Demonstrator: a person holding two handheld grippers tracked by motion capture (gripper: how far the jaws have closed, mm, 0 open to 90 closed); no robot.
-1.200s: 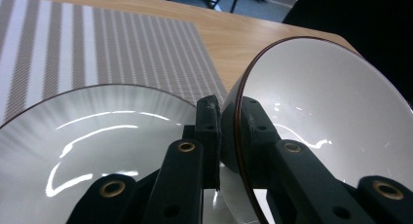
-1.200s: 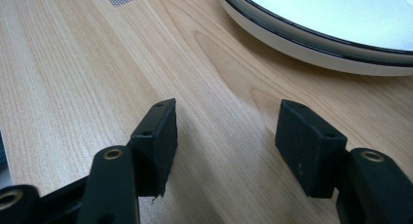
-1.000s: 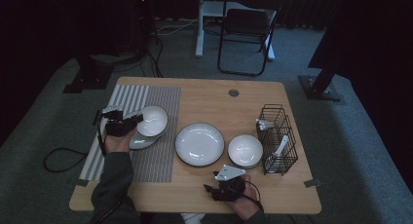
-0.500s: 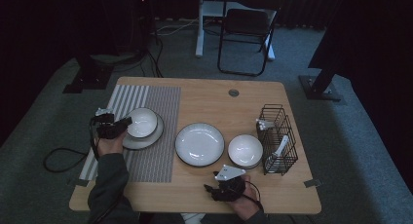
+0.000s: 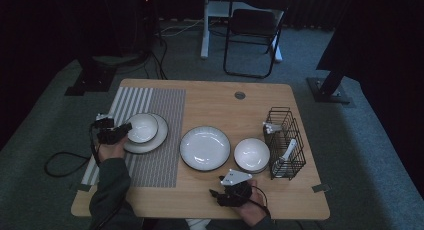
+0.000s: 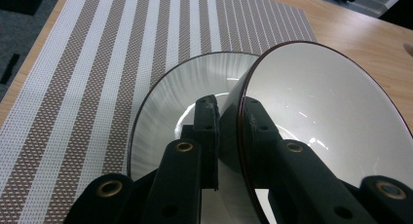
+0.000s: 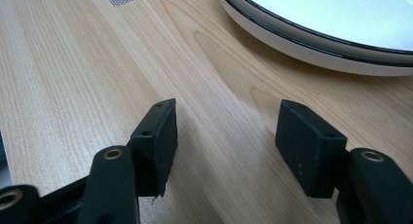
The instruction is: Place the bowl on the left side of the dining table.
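On the striped mat (image 5: 150,135) at the worktop's (image 5: 210,100) left, my left tool (image 5: 116,134) pinches the rim of the small bowl (image 5: 142,127), which sits tilted on the shallow plate (image 6: 180,112). My right tool (image 5: 231,194) rests at the near edge, jaws apart, just near of the large plate (image 5: 205,148).
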